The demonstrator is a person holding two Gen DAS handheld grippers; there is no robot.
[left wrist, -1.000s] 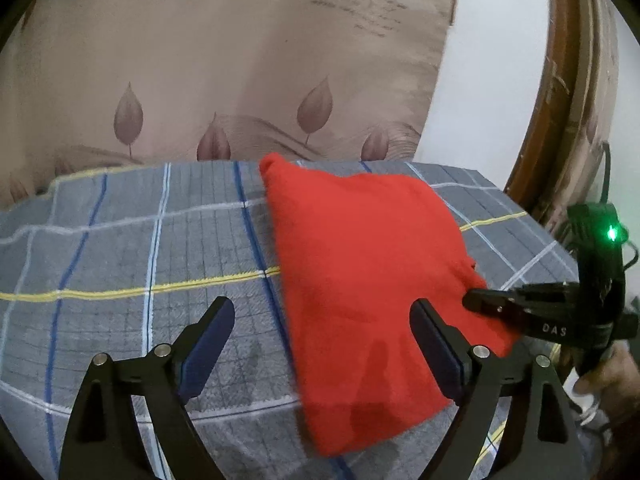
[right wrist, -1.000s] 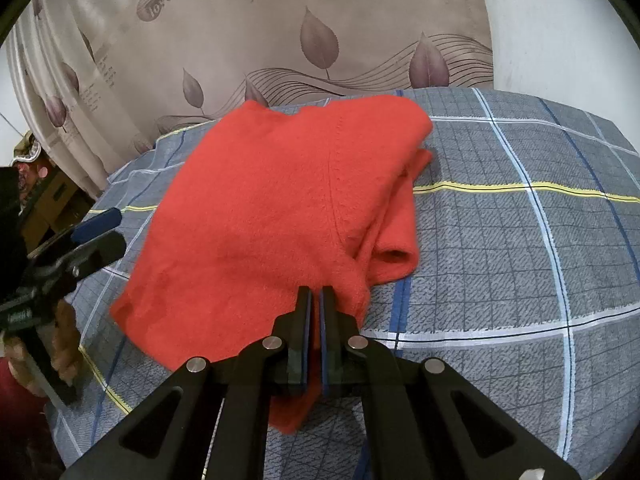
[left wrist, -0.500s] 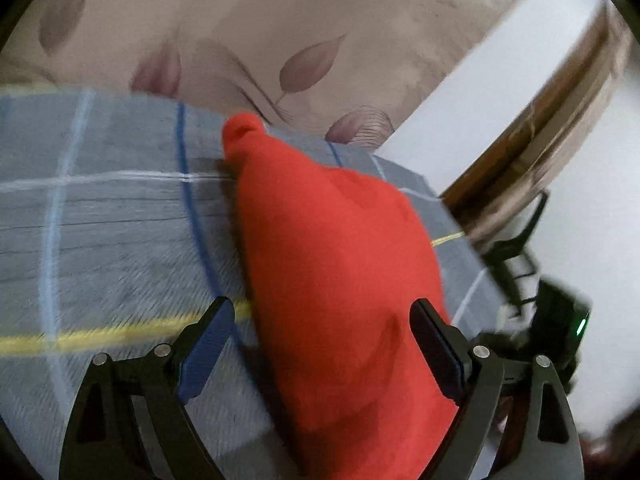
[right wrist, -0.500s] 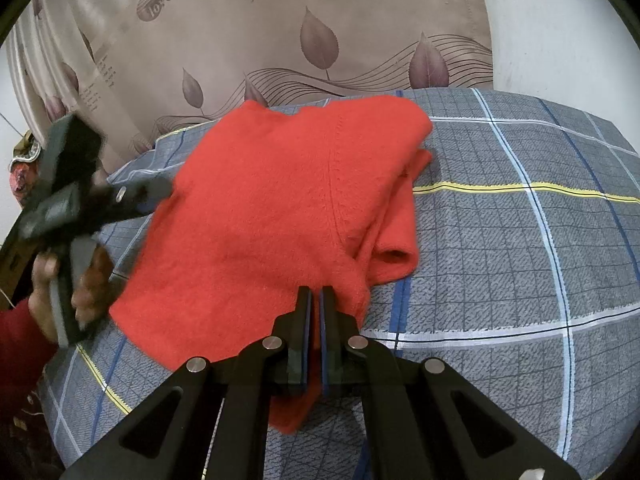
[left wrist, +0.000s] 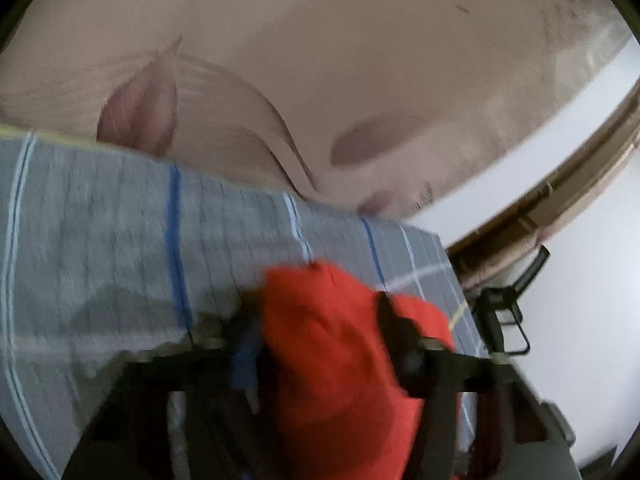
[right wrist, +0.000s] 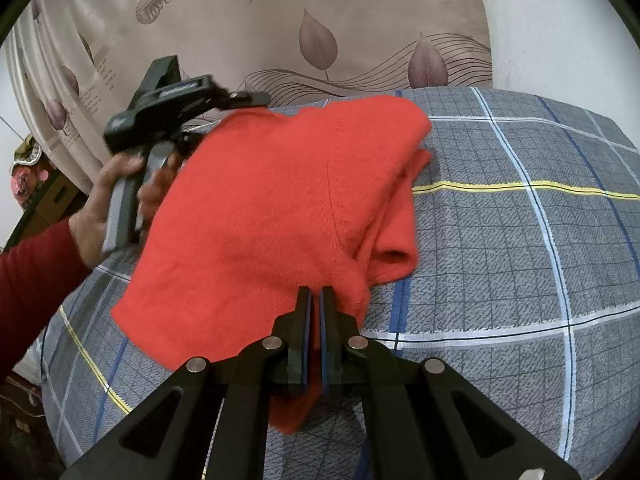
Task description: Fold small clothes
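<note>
Right claw (right wrist: 315, 300), bottom centre of its own view: pressed together on the near edge of the red sweater (right wrist: 272, 208), pinning it to the checked bedspread (right wrist: 520, 240). Left claw (right wrist: 236, 100), upper left of that view, at the sweater's far corner; in its own blurred view (left wrist: 320, 320) cloth between the fingers (left wrist: 394, 320), but gripped or merely straddled: cannot tell. Sweater in mid-frame, already doubled over, one sleeve (right wrist: 394, 240) poking out on the right. Probably midway: at least one more fold and a tidy-up left.
</note>
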